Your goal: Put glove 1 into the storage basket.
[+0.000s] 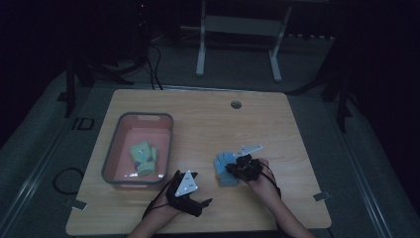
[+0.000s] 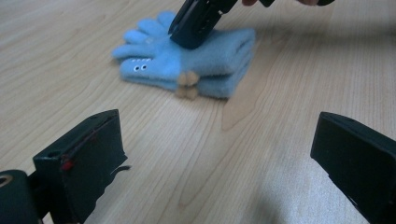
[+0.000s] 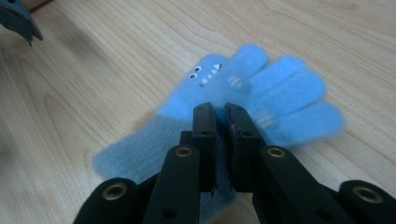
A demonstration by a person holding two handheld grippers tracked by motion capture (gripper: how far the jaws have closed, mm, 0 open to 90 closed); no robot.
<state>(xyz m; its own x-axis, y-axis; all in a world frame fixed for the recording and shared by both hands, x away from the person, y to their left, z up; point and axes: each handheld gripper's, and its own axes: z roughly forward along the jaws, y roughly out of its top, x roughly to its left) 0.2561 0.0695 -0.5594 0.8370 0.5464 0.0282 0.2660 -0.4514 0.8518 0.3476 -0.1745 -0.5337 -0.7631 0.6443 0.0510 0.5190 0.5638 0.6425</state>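
Observation:
A pair of light blue gloves [image 1: 227,177] with small monster faces lies stacked on the wooden table [image 1: 208,124], right of centre. My right gripper [image 1: 230,167] comes down on them from the right. Its jaws are almost together, with a pinch of blue fabric between them [image 3: 220,111]. In the left gripper view its tips [image 2: 191,39] press into the top glove [image 2: 215,58]. My left gripper [image 1: 200,187] rests near the front edge, left of the gloves, and points toward them. Its jaws stand wide with nothing between them [image 2: 217,133].
A grey-rimmed pink bin [image 1: 112,153] stands on the left of the table with green gloves [image 1: 143,158] inside. A cable hole [image 1: 236,104] sits near the far edge. A white stand [image 1: 237,39] is on the floor beyond, and a cable loop [image 1: 67,178] lies on the floor at left.

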